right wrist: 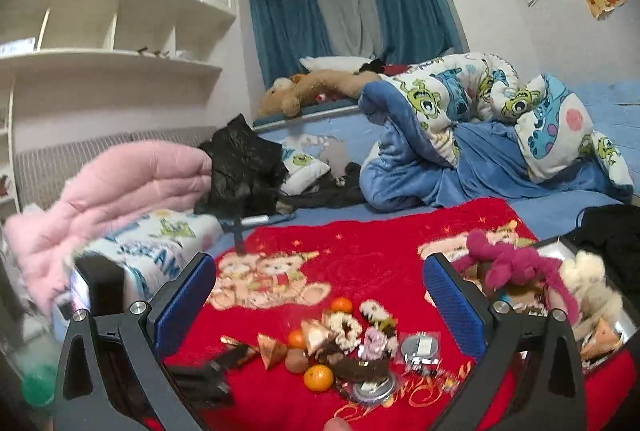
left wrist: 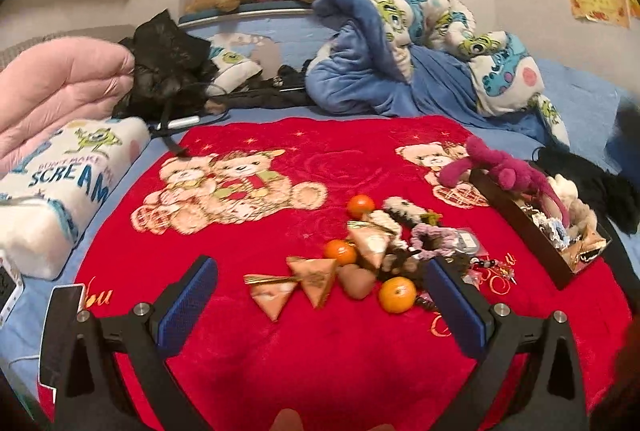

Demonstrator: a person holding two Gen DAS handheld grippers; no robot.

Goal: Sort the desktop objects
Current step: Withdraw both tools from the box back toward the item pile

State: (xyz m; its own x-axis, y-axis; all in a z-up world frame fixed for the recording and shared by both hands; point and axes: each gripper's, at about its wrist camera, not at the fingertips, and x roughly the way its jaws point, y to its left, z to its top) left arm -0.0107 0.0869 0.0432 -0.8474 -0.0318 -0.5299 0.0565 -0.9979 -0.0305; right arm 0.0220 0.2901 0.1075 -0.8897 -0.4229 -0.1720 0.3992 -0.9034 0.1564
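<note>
A pile of small things lies on the red teddy-bear blanket (left wrist: pixel 248 359): three oranges (left wrist: pixel 396 295), triangular pink packets (left wrist: pixel 316 277), a brown egg-shaped piece (left wrist: pixel 356 281) and fluffy scrunchies (left wrist: pixel 430 239). My left gripper (left wrist: pixel 320 263) is open just before the pile, nothing between its blue pads. A dark box (left wrist: pixel 520 227) at the right holds a magenta plush (left wrist: pixel 504 167) and other bits. In the right wrist view, my right gripper (right wrist: pixel 320 259) hangs open and empty, higher and farther back, above the same pile (right wrist: pixel 320 351) and beside the box (right wrist: pixel 560 251). A blurred black shape (right wrist: pixel 204 375) left of the pile may be the left gripper.
A pink quilt (left wrist: pixel 60 91) and a white "SCREAM" pillow (left wrist: pixel 60 191) lie at the left, with a phone (left wrist: pixel 60 331) near the blanket's left edge. A black bag (left wrist: pixel 168 67) and a rumpled blue cartoon duvet (left wrist: pixel 400 51) are behind. Black clothing (left wrist: pixel 592 183) lies beyond the box.
</note>
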